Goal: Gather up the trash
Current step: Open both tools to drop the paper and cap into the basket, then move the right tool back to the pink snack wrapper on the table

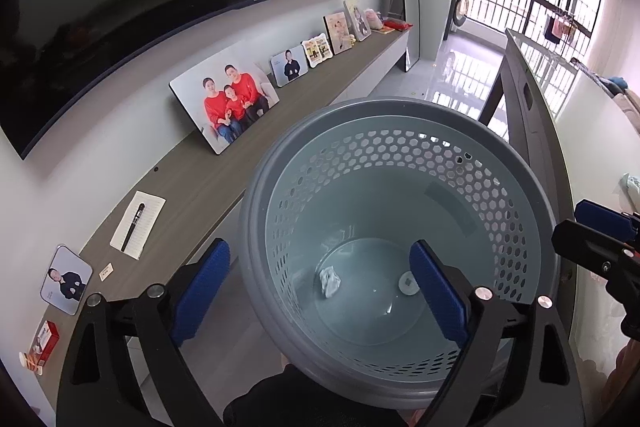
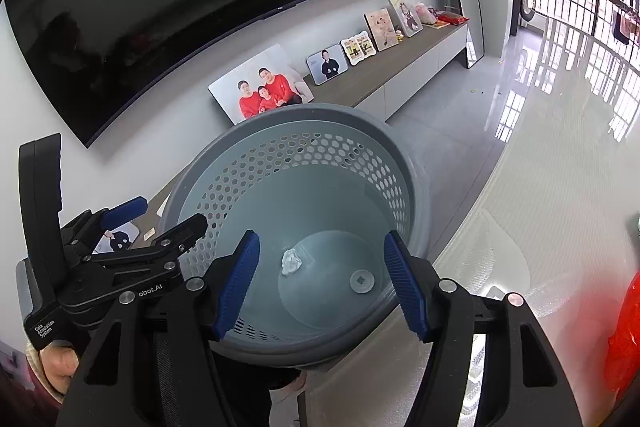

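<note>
A grey perforated bin (image 1: 392, 105) (image 2: 320, 113) stands below both grippers. On its bottom lies one crumpled white paper ball (image 1: 330, 281) (image 2: 291, 262), next to a round white sticker (image 1: 408, 283). My left gripper (image 1: 320, 291) hangs open over the bin's near rim, with one blue pad outside the wall, the other over the inside and nothing held. My right gripper (image 2: 322, 287) is open too, above the bin's mouth, with nothing between its pads. Each gripper shows at the edge of the other's view: the right gripper (image 1: 588, 227) and the left gripper (image 2: 172, 215).
A dark TV (image 1: 140, 7) hangs on the wall above a long wooden shelf (image 1: 208, 179) with several framed photos, a pen on paper (image 1: 134, 227) and a red box (image 1: 46, 343). A glossy pale tabletop (image 2: 540, 187) lies at the right, a red bag (image 2: 624, 339) at its edge.
</note>
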